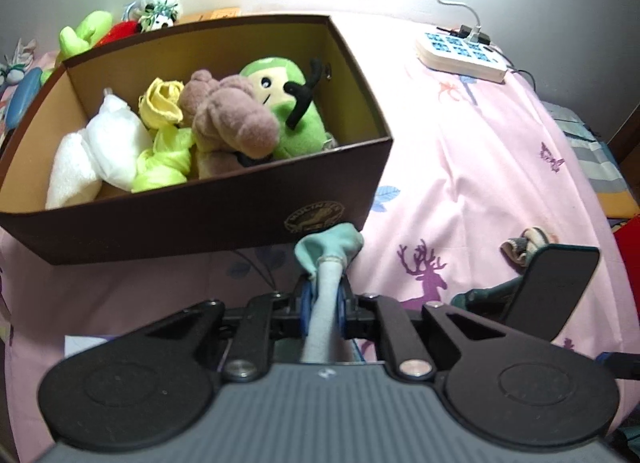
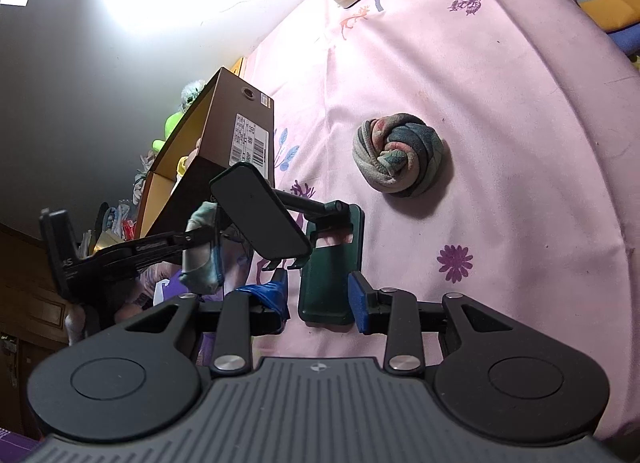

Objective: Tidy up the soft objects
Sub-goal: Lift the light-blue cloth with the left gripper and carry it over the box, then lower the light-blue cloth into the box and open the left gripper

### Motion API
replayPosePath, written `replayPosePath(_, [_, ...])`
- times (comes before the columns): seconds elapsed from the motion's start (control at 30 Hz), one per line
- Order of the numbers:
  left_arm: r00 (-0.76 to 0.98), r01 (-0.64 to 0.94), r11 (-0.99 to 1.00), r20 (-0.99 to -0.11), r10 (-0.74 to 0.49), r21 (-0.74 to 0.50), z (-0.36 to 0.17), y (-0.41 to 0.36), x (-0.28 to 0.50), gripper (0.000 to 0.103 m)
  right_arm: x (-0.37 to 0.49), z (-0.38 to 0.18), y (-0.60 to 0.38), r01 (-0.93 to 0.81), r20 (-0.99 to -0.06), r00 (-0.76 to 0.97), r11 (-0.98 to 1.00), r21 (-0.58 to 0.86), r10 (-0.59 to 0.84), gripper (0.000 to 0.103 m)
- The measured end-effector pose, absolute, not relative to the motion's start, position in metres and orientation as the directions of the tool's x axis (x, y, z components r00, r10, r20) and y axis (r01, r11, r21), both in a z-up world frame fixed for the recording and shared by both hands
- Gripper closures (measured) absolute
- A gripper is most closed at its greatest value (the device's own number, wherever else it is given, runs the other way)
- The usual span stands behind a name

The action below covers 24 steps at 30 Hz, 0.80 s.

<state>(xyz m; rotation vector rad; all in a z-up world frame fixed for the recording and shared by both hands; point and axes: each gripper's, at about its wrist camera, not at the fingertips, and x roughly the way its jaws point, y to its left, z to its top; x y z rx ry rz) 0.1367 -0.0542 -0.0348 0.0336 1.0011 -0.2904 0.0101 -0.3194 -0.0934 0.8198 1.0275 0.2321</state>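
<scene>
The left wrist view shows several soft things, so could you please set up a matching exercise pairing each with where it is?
Things:
1. green plush toy
2. pale blue sock
3. rolled multicoloured sock ball
4. white power strip

Places:
A. alone on the pink bedsheet
B. clamped in the left claw
C. inside the brown box
D. far edge of the bed, cable plugged in

Pairs: 1-C, 2-B, 3-A, 4-D
</scene>
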Motion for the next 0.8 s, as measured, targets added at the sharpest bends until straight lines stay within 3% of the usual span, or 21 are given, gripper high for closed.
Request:
replayPosePath(0.2, [0.610, 0.281, 0.951, -0.741, -0.279, -0.127, 0.028, -0.034, 0.119, 0.094, 0.017, -0.096, -0.321, 0.228, -0.676, 0.524, 0.679, 0.698, 0.519, 0.086])
replayPosePath(0.47, [0.787, 0.169, 0.982, -0.588, -0.189, -0.090, 0.090, 0.024, 0.163, 0.094, 0.021, -0.089, -0.304, 0.211, -0.666, 0.540, 0.683, 0.699, 0.515, 0.086])
replayPosePath(0.57, [0.772, 0.133, 0.980, -0.605, -0.195, -0.146, 0.080, 0.044, 0.195, 0.094, 0.018, -0.085, -0.300, 0.223, -0.669, 0.551, 0.685, 0.694, 0.499, 0.086])
replayPosePath(0.8, [0.665, -0.011, 0.986, -0.738, -0.115, -0.164, 0.011, 0.077, 0.253, 0.094, 0.003, -0.077, -0.298, 0.274, -0.683, 0.582, 0.684, 0.675, 0.441, 0.086])
